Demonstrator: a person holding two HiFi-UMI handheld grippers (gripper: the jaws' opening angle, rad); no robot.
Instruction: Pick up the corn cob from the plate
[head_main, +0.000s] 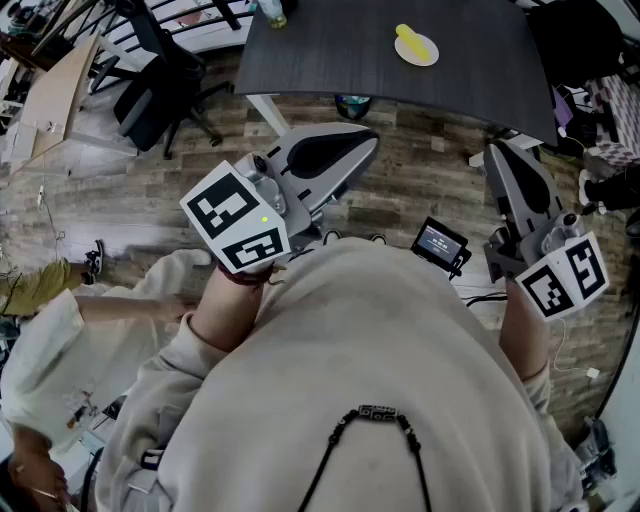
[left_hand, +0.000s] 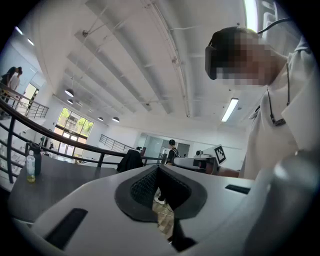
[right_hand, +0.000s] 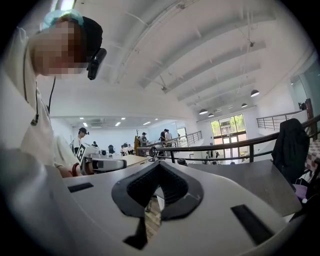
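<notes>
A yellow corn cob (head_main: 404, 33) lies on a pale yellow plate (head_main: 422, 52) toward the far side of a dark grey worktop (head_main: 320, 55), well apart from both grippers. The room is an open hall with a wood-plank floor (head_main: 420, 190) and white ceiling beams. A black office chair (head_main: 160, 85) stands left of the worktop; a bottle (head_main: 270, 12) sits at its far edge. The left gripper (head_main: 368, 140) and right gripper (head_main: 497, 152) (both level, short of the worktop) have jaws closed together on nothing.

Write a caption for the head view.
Left gripper and right gripper shut, empty, short of the dark table where the corn cob lies on its plate.
</notes>
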